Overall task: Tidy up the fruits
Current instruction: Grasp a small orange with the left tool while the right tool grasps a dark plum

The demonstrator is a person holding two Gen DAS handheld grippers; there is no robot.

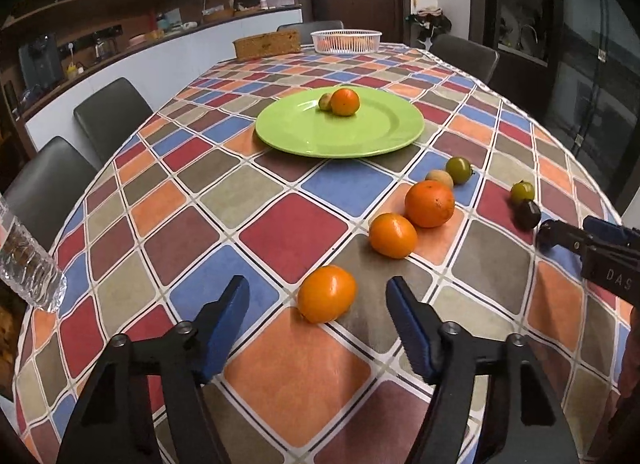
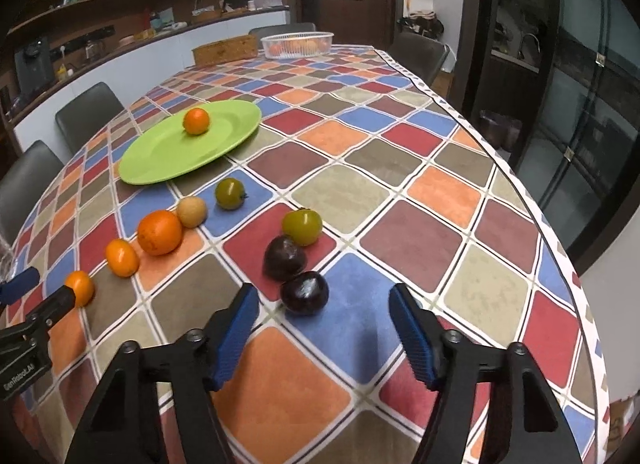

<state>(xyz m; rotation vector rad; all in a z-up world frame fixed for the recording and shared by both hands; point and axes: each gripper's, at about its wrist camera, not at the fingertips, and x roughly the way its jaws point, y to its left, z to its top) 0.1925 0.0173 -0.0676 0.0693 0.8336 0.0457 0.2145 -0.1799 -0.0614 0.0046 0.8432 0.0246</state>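
Glossy round oranges (image 1: pixel 326 293), checkered tablecloth (image 1: pixel 292 236), smooth green plate (image 1: pixel 360 136)

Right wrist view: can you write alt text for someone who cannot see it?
The open right gripper points down at a dark plum on a checked tablecloth, pads not touching it. A second dark plum and a green fruit lie just beyond. Farther left, oranges trail toward a green plate holding one orange.
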